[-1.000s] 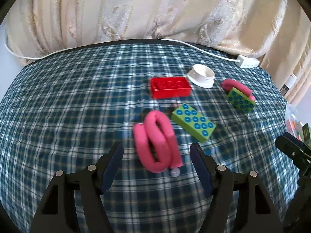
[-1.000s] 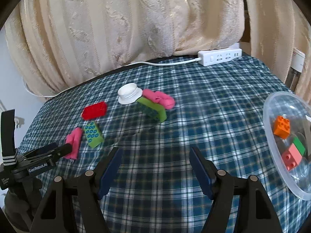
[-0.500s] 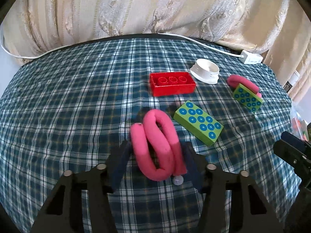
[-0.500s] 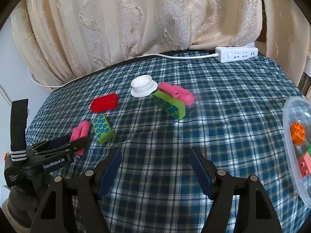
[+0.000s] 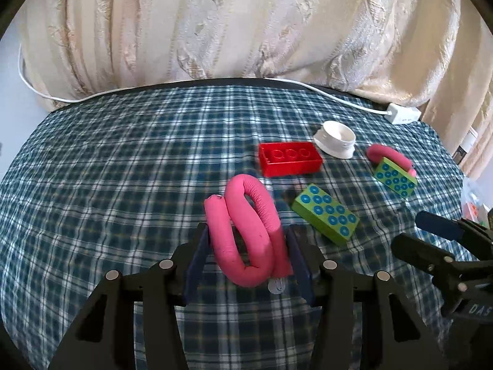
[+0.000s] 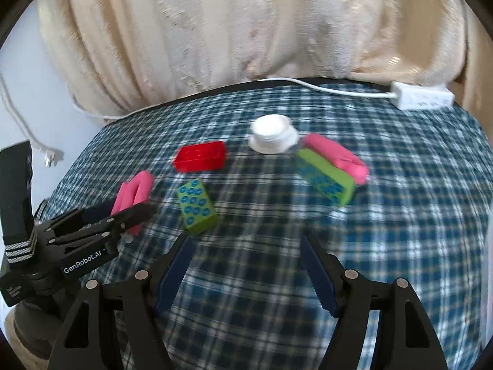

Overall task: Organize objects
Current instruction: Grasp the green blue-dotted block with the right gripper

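Left wrist view shows the left gripper with both dark blue pads pressed against the sides of a folded pink foam roller lying on the blue-and-white checked tablecloth, the jaws narrowed to a snug hold on it. Just beyond sit a green rectangular brick with blue studs, a red plastic brick, a white round cap and a second green brick leaning on another pink roller. Right wrist view shows the right gripper held over bare cloth, jaws standing well apart with nothing between them.
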